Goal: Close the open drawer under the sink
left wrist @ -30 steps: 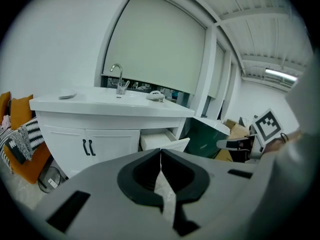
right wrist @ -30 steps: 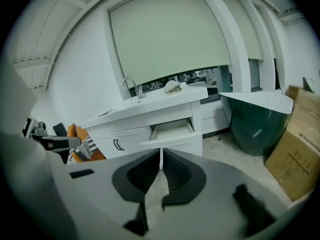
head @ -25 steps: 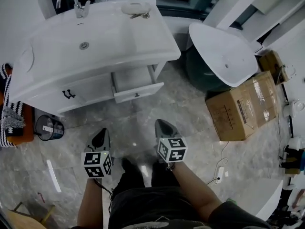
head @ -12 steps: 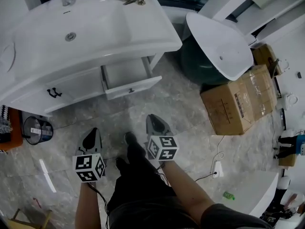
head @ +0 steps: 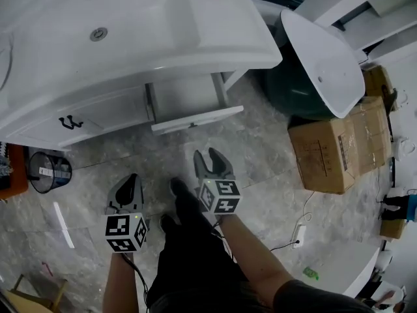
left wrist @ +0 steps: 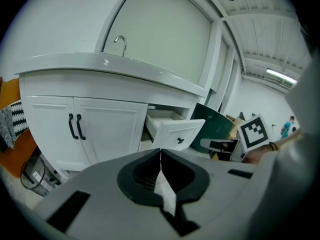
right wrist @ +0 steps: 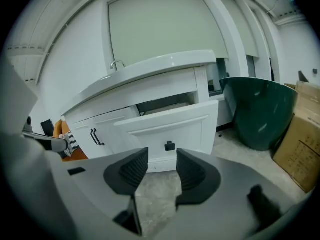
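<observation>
The drawer (head: 195, 117) stood open at 12 o'clock from the right gripper (head: 206, 156), whose jaws had just been opening and held nothing. The left gripper (head: 131, 180) was closed and empty.

Bright, even light, soft shadows, sheen on the sink (head: 163, 31); gripper views curve, with black corners.

The head view looks steeply down from overhead with the open drawer (head: 193, 113) at twelve o'clock, while both gripper views, from below the sink counter (left wrist: 125, 70), face that same drawer nearby, the left obliquely, the right almost head-on.
</observation>
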The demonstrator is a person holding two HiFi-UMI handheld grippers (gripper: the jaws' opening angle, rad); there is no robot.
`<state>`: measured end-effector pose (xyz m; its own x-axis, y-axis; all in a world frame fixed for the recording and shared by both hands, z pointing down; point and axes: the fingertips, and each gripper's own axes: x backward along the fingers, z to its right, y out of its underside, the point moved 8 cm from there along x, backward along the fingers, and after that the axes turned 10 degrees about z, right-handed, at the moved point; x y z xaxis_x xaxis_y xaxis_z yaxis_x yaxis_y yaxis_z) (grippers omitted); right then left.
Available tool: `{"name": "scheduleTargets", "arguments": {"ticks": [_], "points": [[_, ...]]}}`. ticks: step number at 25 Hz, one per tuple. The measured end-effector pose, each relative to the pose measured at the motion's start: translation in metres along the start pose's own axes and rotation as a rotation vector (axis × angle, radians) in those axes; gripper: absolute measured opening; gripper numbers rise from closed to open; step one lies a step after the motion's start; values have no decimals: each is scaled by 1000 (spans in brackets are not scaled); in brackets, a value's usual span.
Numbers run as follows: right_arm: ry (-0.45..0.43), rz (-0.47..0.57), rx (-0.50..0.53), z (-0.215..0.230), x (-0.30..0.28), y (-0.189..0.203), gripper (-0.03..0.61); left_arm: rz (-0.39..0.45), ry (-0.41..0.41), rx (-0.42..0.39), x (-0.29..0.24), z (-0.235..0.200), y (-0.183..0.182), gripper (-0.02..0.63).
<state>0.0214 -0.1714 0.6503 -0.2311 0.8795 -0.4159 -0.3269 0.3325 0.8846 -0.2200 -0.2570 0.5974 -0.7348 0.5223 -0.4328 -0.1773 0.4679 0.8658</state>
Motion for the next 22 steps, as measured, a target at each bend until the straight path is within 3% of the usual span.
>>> {"name": "scheduleTargets", "arguments": {"ticks": [22], "points": [[-44,-61,106,20,-119,16,160,-58,-74,39,-75,-15,13,15]]}}
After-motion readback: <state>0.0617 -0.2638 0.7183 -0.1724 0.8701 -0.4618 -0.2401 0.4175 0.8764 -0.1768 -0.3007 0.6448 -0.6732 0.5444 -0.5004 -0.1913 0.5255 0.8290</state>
